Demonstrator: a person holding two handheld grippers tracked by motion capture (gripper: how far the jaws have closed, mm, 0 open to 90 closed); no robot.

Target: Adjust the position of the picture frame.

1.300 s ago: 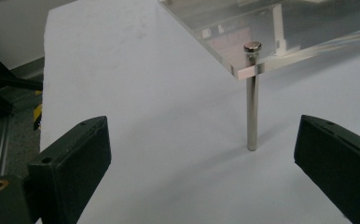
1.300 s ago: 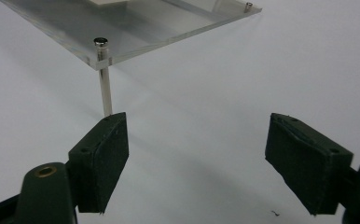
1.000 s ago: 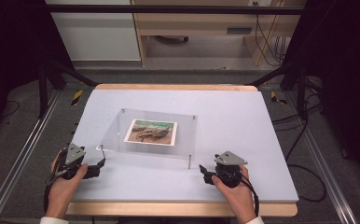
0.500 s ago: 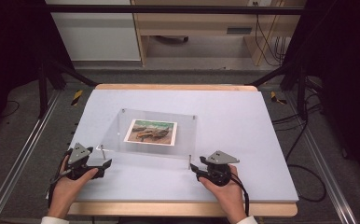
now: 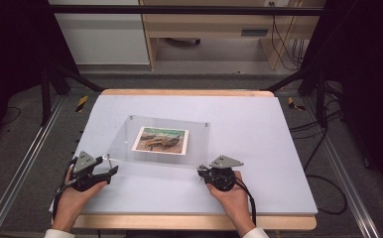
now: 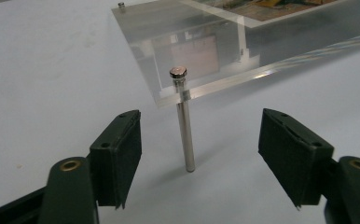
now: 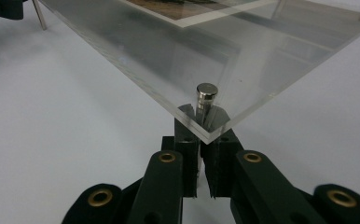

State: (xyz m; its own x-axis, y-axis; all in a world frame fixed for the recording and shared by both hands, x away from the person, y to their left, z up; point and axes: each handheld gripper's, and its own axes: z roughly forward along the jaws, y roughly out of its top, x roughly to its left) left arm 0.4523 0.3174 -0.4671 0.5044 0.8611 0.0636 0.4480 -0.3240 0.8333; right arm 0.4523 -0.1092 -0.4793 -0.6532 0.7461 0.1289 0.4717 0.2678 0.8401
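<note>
A clear acrylic plate (image 5: 199, 144) stands on thin metal posts in the middle of the white mat, holding a picture (image 5: 160, 140). My left gripper (image 5: 111, 171) is at its front left corner. In the left gripper view that gripper (image 6: 199, 140) is open, its jaws on either side of the front left post (image 6: 184, 126) without touching it. My right gripper (image 5: 201, 171) is at the front right corner. In the right gripper view it (image 7: 199, 119) is shut on the front right post (image 7: 206, 91), just under the plate (image 7: 169, 56).
The white mat (image 5: 259, 129) covers a wooden table (image 5: 189, 92). Black frame poles (image 5: 50, 89) stand at both far corners. Cables (image 5: 323, 163) lie on the floor at the right. A pale cabinet (image 5: 105, 34) and a wooden desk stand beyond the table.
Both hands have moved inward toward the plate's front corners. The right gripper has slid left onto the front right post; the left gripper has come up to the front left post.
</note>
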